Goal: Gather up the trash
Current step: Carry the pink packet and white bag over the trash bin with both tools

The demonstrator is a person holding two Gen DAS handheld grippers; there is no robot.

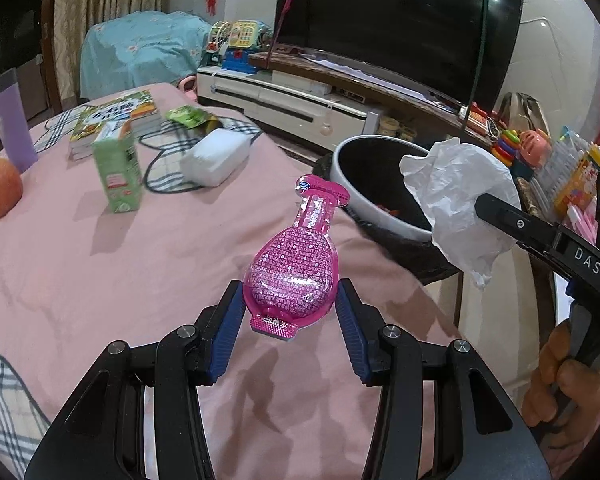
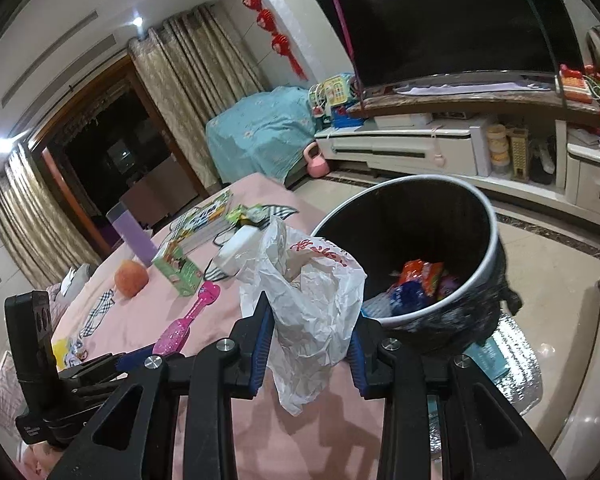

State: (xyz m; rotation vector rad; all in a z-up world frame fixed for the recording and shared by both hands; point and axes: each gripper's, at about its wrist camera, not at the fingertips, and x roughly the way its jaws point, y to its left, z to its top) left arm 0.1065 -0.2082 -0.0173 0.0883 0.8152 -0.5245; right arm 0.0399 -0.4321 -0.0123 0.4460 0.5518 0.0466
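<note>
Trash is pinched in both your tools, pink packet (image 1: pixel 291 265) in the left tool (image 1: pixel 291 307), white bag (image 2: pixel 308 300) in the right tool (image 2: pixel 309 346); hold each over the bin (image 2: pixel 488 216) before letting go.

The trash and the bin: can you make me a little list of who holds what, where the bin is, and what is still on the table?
left gripper: jaws closed on the pink packet, lifted off the pink tablecloth
right gripper: jaws closed on the crumpled white plastic bag
trash bin: beside the table edge, open, colourful wrappers already inside
still on table: green carton, apple, purple bottle, books, green wrapper, white pack
</note>
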